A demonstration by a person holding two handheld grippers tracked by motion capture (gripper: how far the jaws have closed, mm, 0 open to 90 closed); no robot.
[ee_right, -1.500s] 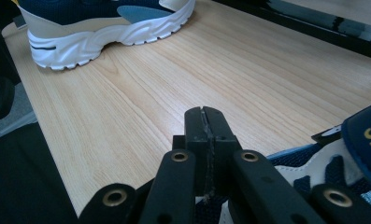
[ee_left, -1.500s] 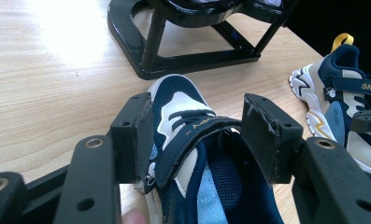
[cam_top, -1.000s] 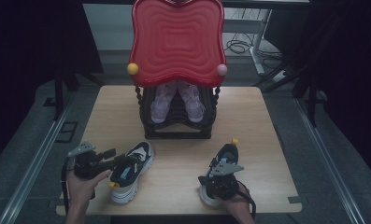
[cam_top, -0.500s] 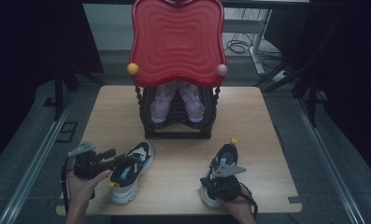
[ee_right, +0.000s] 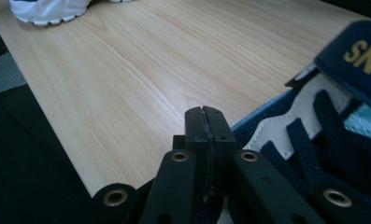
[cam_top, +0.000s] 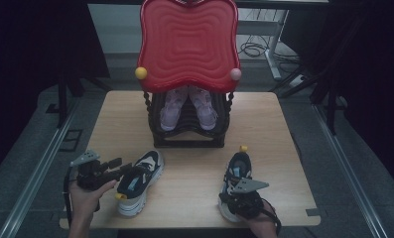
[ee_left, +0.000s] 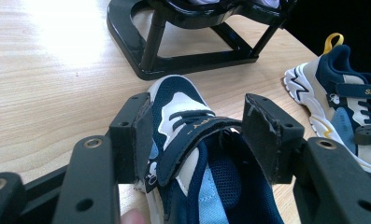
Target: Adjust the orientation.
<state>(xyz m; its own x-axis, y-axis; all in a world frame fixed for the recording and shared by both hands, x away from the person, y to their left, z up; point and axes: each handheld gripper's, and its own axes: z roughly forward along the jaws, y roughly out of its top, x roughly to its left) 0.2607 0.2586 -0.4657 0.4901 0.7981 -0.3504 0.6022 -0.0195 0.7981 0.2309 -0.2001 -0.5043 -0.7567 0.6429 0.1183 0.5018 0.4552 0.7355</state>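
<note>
- Landmark: black shoe rack [cam_top: 187, 130] at the far middle of the bench [cam_top: 284, 148], pink pair on it, red tray-like panel [cam_top: 188, 42] on top.
- Left sneaker [cam_top: 137, 182] lay near-left of the rack, toe pointing up toward the rack's left foot, long axis slightly tilted right.
- Left claw [ee_left: 197, 140] stood wide open, jaws straddling the left sneaker across its strap; pads looked just beside the sides, not clearly pressing. Nothing gripped yet.
- Approach came from the heel side, so the left sneaker's long axis ran straight away from the left claw toward the rack.
- Right sneaker [cam_top: 238, 181] lay near-right of the rack, toe toward it, yellow heel loop at the rack end.
- Right claw [ee_right: 205, 128] was fully shut, pads together, empty; sat just beside the right sneaker's laces on the side away from the rack.
- Judgement: left hand nearer to a grasp; closing across the width is the next call.
</note>
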